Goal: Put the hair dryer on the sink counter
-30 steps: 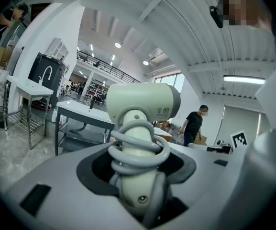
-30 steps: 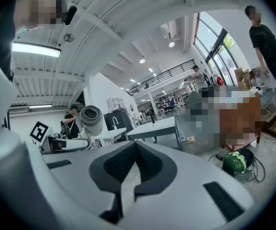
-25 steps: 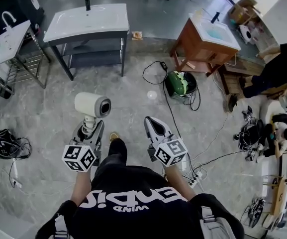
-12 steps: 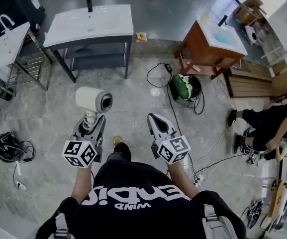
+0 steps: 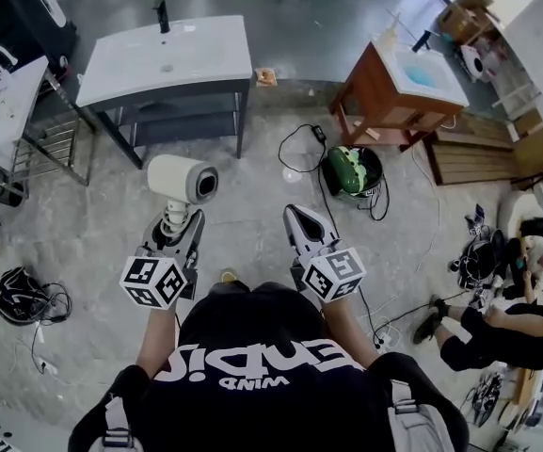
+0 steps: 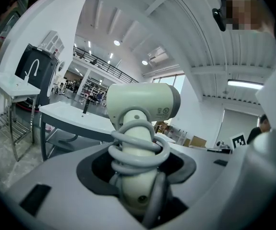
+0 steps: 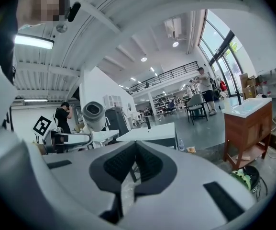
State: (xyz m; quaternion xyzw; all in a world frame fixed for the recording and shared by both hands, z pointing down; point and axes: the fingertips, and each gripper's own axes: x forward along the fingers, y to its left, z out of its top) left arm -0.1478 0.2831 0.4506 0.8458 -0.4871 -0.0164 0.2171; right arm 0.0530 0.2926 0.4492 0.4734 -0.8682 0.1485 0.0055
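Left gripper (image 5: 177, 228) jaws clamp the cord-wrapped handle of the cream plastic hair dryer (image 5: 183, 179), barrel above them. Right gripper (image 5: 305, 226) jaws are closed together, empty. The white-topped grey sink table (image 5: 163, 60) stands ahead, well apart, across grey tiled floor (image 5: 252, 196). A brown wooden vanity (image 5: 384, 97) stands to the right.

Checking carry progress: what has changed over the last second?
Both grippers advanced with the walking person toward the white-topped grey sink counter; a bystander in black moved down the right edge. Unchanged: left gripper clamps the cream hair dryer by its handle; right gripper shut, empty.
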